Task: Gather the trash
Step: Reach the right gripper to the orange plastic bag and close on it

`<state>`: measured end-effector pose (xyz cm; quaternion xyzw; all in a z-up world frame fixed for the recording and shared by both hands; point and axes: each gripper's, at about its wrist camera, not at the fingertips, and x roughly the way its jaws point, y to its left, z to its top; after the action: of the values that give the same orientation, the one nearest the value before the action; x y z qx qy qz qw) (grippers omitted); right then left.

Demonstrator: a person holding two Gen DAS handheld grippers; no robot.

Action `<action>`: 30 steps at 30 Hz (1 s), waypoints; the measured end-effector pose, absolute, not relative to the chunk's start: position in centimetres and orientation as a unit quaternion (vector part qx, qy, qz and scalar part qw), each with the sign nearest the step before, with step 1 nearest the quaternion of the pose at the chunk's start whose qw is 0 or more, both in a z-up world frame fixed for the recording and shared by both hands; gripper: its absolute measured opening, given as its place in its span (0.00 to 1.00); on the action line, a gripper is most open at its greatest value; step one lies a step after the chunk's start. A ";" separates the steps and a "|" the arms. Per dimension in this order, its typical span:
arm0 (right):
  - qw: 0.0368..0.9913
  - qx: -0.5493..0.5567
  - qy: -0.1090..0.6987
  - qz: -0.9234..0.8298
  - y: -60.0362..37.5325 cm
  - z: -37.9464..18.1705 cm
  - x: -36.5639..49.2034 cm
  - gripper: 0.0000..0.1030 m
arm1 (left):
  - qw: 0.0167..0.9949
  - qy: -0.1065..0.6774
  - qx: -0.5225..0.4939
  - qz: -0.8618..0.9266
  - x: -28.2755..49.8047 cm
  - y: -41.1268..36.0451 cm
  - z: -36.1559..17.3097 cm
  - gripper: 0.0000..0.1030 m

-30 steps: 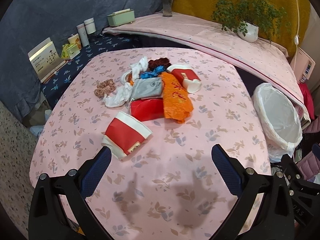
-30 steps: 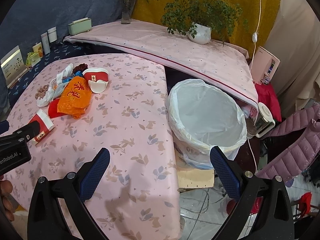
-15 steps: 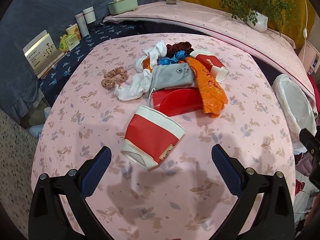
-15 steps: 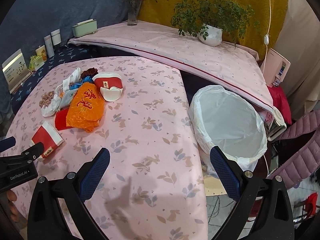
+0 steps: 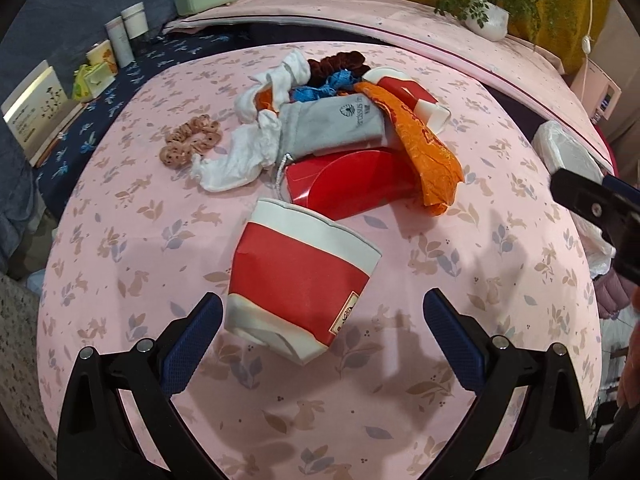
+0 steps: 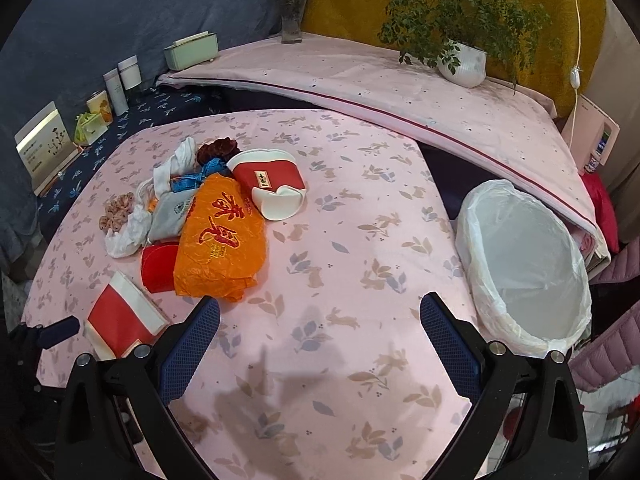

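Note:
A crushed red-and-white paper cup (image 5: 298, 280) (image 6: 120, 316) lies on its side on the pink tablecloth. My left gripper (image 5: 322, 332) is open just in front of it, its left fingertip beside the cup's base. Behind the cup lies a pile: a red box (image 5: 352, 184), an orange bag (image 5: 420, 144) (image 6: 220, 236), a grey pouch (image 5: 332, 124), white cloth (image 5: 240, 156) and a second red-and-white cup (image 6: 272, 184). My right gripper (image 6: 320, 332) hangs open over bare tablecloth. A bin with a white liner (image 6: 524, 264) stands off the table's right edge.
A pink scrunchie (image 5: 188, 144), a dark red scrunchie (image 5: 340, 64) and blue ribbon (image 5: 324, 84) lie by the pile. Boxes and jars (image 6: 120, 84) stand on the dark-blue ledge at left. A potted plant (image 6: 460, 60) and a vase (image 6: 292, 24) stand on the back shelf.
My left gripper has moved forward and down to the near cup, which now fills the middle of its view. My right gripper has shifted left over the table, away from the bin.

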<state>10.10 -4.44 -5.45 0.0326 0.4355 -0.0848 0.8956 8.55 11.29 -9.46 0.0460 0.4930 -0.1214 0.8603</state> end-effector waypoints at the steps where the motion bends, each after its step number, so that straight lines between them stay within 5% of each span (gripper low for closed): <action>1: 0.894 0.036 0.438 -0.082 -4.2 -5.6 10.5 0.93 | 0.859 0.493 0.047 -0.129 8.7 11.3 -9.6 0.93; 15: 0.884 0.043 0.465 -0.035 0.3 -8.3 15.6 0.93 | 0.842 0.523 -0.017 -0.132 11.8 14.5 -12.2 0.91; 20: 0.875 0.048 0.481 -0.024 1.0 -9.6 16.9 0.84 | 0.836 0.521 -0.018 -0.173 11.6 14.1 -12.1 0.89; 24: 0.866 0.051 0.497 -0.016 1.3 -10.6 17.5 0.60 | 0.840 0.513 0.006 -0.177 11.5 13.3 -12.2 0.88; 27: 0.863 0.055 0.502 -0.009 1.4 -10.8 17.4 0.44 | 0.836 0.516 0.011 -0.183 11.6 13.0 -12.2 0.69; 30: 0.867 0.054 0.496 -0.003 1.4 -10.2 17.1 0.28 | 0.837 0.515 0.004 -0.183 11.5 13.3 -11.9 0.70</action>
<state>17.06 1.42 -10.25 0.0541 0.4957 -0.0031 0.8668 11.48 13.35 -11.92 0.0040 0.5150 -0.1830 0.8374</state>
